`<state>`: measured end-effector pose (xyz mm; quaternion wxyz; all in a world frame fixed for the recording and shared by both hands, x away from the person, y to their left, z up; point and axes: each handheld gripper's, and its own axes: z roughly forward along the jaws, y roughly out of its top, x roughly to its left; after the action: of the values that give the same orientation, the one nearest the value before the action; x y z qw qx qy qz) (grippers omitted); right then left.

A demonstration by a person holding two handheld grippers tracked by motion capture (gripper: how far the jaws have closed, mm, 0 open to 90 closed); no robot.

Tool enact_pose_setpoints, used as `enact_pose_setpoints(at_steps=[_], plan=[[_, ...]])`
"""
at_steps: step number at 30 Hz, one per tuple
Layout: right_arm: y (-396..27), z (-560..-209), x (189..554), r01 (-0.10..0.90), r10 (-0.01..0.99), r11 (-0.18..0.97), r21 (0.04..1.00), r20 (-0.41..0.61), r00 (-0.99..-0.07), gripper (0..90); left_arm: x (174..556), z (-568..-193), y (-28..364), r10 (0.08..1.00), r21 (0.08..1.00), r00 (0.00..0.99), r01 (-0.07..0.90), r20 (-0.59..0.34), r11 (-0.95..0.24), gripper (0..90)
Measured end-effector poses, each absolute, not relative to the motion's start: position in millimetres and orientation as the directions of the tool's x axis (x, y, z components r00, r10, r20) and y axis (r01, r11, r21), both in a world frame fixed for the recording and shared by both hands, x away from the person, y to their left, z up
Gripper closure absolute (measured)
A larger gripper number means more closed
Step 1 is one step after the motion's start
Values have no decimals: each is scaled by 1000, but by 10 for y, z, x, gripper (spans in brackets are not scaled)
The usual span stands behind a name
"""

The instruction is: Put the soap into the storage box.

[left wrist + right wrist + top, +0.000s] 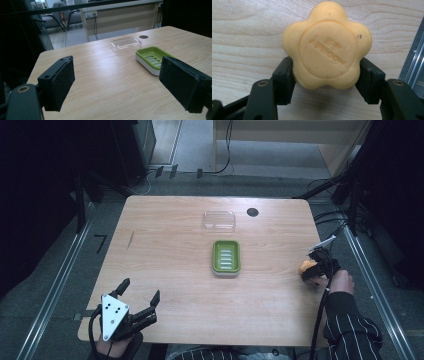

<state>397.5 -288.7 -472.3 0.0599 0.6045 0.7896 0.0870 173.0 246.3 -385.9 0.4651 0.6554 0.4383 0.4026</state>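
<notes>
Soap pinched in right claw, hand low at table edge.

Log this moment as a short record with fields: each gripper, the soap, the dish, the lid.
right gripper: shut on the orange flower-shaped soap, near the table's right edge
left gripper: open, nothing between its jaws, at the near left corner
green soap dish: mid-table, no soap in it
clear lid: lying apart, just beyond the dish
next step, likely: carry the soap to the dish
</notes>
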Motion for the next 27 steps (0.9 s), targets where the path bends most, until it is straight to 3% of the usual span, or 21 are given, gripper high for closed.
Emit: enact_pose_setpoints(at_steps=[27], plan=[[-2900,-4680,3948,933,960,262,245,28,-277,406,1733,-3860,2463,950,963,290,200,118,-181,137]])
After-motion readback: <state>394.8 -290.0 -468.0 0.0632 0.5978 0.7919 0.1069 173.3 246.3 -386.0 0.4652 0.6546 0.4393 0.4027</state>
